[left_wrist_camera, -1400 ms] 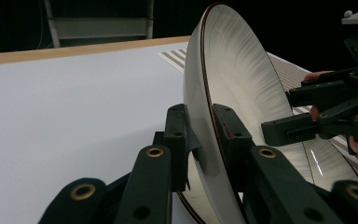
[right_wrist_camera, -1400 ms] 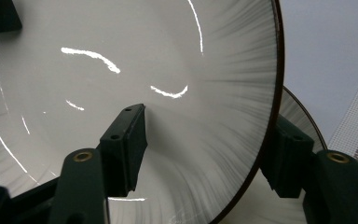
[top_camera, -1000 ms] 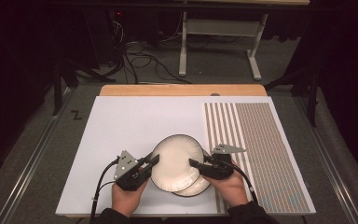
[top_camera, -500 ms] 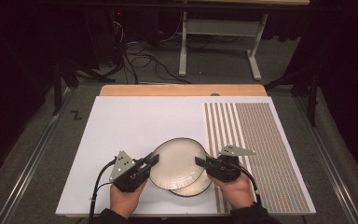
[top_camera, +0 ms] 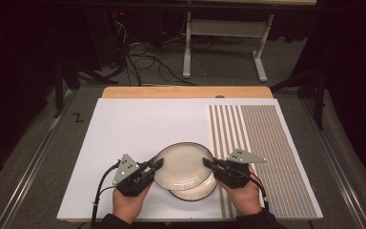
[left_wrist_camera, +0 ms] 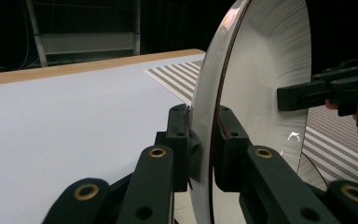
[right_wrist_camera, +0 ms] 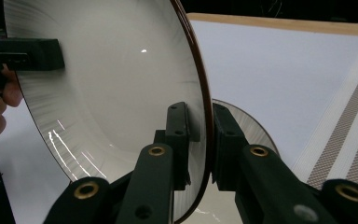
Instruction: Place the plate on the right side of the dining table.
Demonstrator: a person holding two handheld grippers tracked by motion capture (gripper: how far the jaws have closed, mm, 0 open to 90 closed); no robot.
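A cream plate with a dark rim hangs level above the table, held from both sides. My left gripper is shut on its left rim; in the left gripper view the pads pinch the plate's edge. My right gripper is shut on the right rim. Its jaws have just been closing with the rim between them, and the right gripper now clamps it. A second, similar plate lies on the table right beneath the lifted plate; its rim peeks out behind my right jaws.
A white mat covers the table, with a brown striped and dotted panel on its right part. A wooden strip runs along the far edge. Table legs and cables stand on the dark floor beyond.
The right gripper has shifted a little to the right and upward with the plate's rim. More of the lower plate now shows beneath the held one. The left hand has kept still.
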